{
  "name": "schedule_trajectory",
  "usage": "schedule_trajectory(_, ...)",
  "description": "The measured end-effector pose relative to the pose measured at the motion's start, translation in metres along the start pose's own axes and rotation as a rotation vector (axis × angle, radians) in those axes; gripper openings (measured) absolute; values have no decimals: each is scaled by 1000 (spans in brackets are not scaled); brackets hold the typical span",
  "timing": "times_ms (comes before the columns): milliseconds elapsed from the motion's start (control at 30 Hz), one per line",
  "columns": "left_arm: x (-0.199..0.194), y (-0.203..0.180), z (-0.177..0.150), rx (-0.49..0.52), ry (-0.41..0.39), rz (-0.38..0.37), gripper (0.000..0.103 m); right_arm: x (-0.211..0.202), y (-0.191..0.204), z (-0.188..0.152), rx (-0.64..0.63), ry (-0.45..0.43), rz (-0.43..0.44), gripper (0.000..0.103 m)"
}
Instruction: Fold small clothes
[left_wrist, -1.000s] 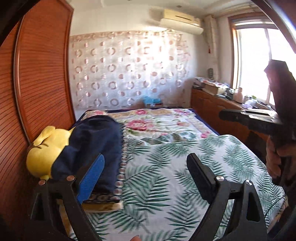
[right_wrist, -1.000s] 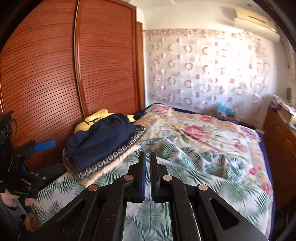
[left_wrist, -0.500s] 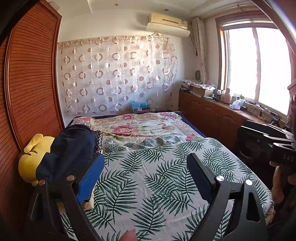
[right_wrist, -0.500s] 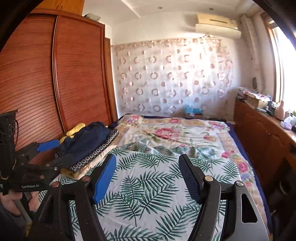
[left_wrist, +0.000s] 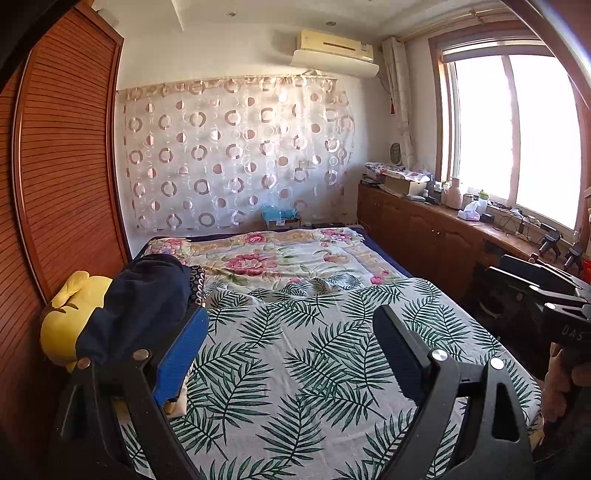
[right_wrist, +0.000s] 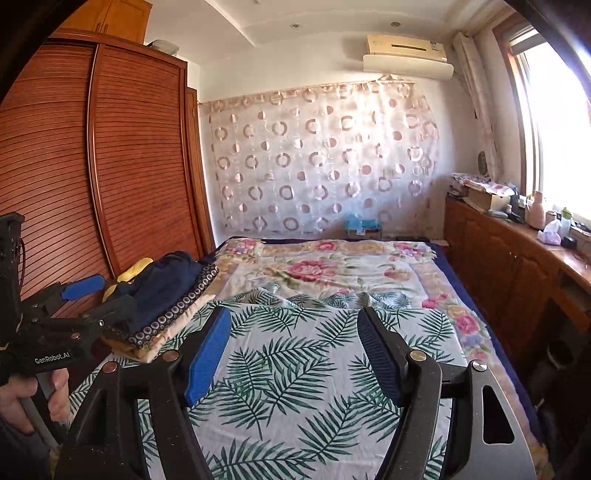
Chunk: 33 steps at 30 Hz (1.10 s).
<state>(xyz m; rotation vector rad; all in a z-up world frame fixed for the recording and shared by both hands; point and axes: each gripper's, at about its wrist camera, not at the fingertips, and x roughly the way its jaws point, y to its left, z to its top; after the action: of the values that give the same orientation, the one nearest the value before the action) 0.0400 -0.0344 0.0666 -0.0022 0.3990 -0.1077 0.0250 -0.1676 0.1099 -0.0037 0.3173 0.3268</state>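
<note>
**Both grippers empty, clothes pile off to my left**

Leaf-print bedspread (left_wrist: 306, 369) fills everything ahead of the left gripper (left_wrist: 291, 354), and the right gripper (right_wrist: 295, 350) too; both have jaws spread wide, holding nothing. The navy garment (left_wrist: 144, 299) sits forward-left on a folded stack (right_wrist: 173, 317). Looks soft, light, floppy; I'd pinch an edge. Yellow plush (left_wrist: 66, 314) crowds behind it.

Black gripper (right_wrist: 293, 354) frames, blue pads (right_wrist: 207, 356) — silver rivets, "GenRobot.AI" lettering
</note>
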Motion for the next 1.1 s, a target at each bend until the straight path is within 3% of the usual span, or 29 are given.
schedule_trajectory(1100, -8, 8, -4, -8, 1, 15, 91, 2, -21, 0, 9, 8, 4, 73)
